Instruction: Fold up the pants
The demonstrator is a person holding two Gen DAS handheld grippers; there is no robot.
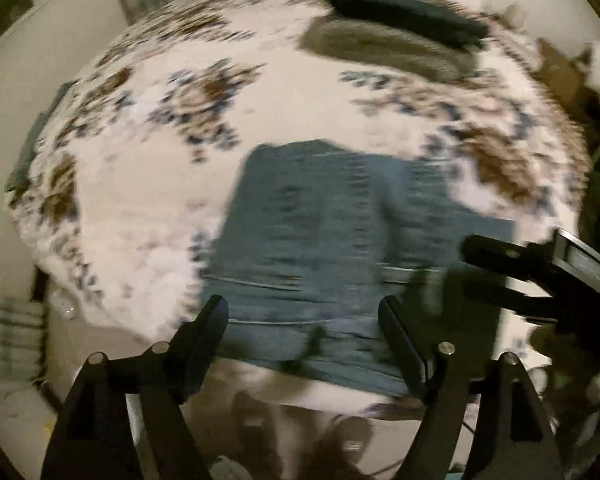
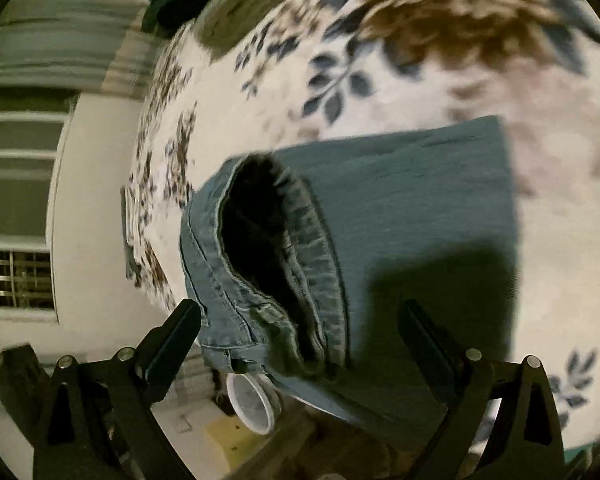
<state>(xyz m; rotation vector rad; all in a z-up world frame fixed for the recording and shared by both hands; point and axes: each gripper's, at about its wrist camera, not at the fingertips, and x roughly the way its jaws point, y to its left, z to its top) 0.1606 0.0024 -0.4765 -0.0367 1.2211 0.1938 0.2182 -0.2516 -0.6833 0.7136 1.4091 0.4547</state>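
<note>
Folded blue jeans lie on a floral bedspread near the bed's near edge. My left gripper hangs just above their near end, open, with nothing pinched between its fingers. My right gripper comes in from the right side of the jeans in the left wrist view. The right wrist view shows the jeans with the waistband gaping, dark inside. My right gripper stands open around that waistband end, pads apart from the cloth. Both views are blurred.
Dark folded clothes and a grey garment lie at the far end of the bed. A white round container stands on the floor below the bed's edge. A window with blinds is on the left.
</note>
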